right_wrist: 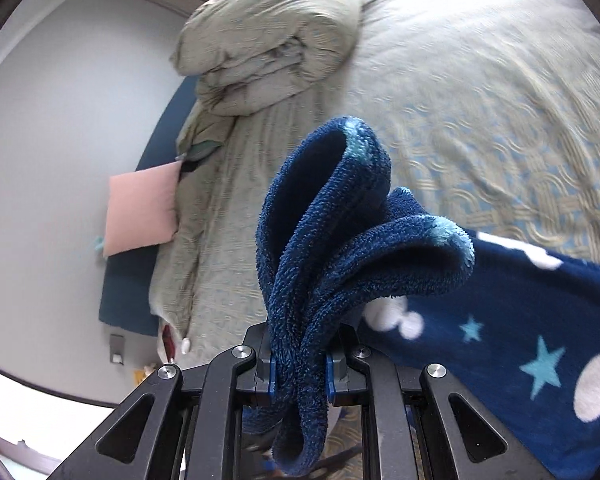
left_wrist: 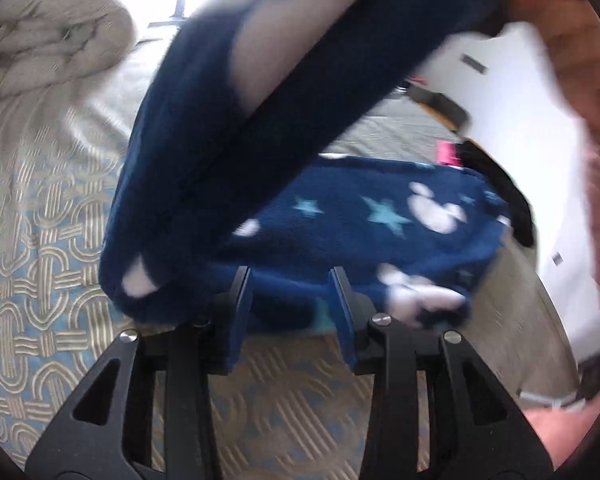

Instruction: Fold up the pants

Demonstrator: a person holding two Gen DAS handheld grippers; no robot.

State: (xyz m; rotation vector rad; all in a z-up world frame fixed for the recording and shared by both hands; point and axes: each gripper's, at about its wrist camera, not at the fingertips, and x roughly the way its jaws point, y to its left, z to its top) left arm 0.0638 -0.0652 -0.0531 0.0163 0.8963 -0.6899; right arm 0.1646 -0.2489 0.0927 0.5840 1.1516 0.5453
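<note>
The pants (left_wrist: 380, 216) are dark blue fleece with white shapes and pale blue stars. Part of them lies flat on the bed. My left gripper (left_wrist: 292, 304) is open at their near folded edge, and the fleece reaches in between its blue fingertips (left_wrist: 240, 312). Another part of the pants (left_wrist: 260, 120) is lifted in a blurred band toward the upper right. In the right wrist view, my right gripper (right_wrist: 300, 372) is shut on a bunched fold of the pants (right_wrist: 340, 240), held above the bed. The rest of the fabric trails off to the right.
The patterned beige and blue bedspread (left_wrist: 40, 240) covers the bed. A rolled grey-beige duvet (right_wrist: 272, 36) lies at its far end beside a pink pillow (right_wrist: 144, 208) against the wall. A person's hand (left_wrist: 572, 40) and a white gripper body (left_wrist: 512, 92) fill the right side.
</note>
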